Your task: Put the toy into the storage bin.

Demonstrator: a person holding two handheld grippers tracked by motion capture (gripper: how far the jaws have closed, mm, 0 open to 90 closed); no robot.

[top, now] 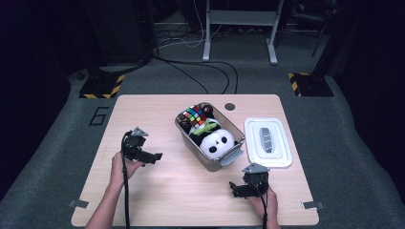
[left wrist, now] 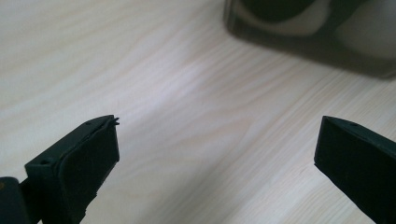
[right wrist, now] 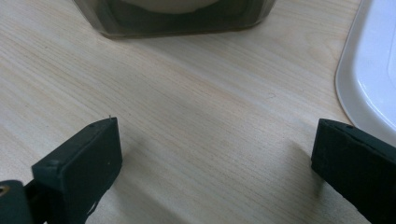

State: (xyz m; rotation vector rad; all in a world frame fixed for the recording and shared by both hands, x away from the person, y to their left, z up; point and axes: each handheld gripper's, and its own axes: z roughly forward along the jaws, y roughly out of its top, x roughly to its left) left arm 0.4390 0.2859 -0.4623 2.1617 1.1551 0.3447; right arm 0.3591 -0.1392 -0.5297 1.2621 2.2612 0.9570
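A translucent grey bin [top: 191, 145] stands at the table's middle, holding a panda plush [top: 217, 142], a colourful puzzle cube [top: 195, 116] and a green item [top: 206, 128]. Its white lid [top: 267, 142] lies flat to the right of it. My left gripper [top: 155, 156] hovers left of the bin, jaws pointing toward it; in the left gripper view the gripper [left wrist: 217, 133] is wide open over bare wood, with the bin [left wrist: 303, 46] ahead. Near the front edge my right gripper [top: 235, 188] sits low; it [right wrist: 217, 135] is open and empty, facing the bin [right wrist: 177, 23] and lid [right wrist: 373, 70].
The light wooden table [top: 167, 195] has a round cable hole [top: 229, 106] behind the bin. Metal brackets [top: 78, 203] sit at the front corners. Beyond the table, cables and a stand's legs [top: 239, 33] lie on the grey floor.
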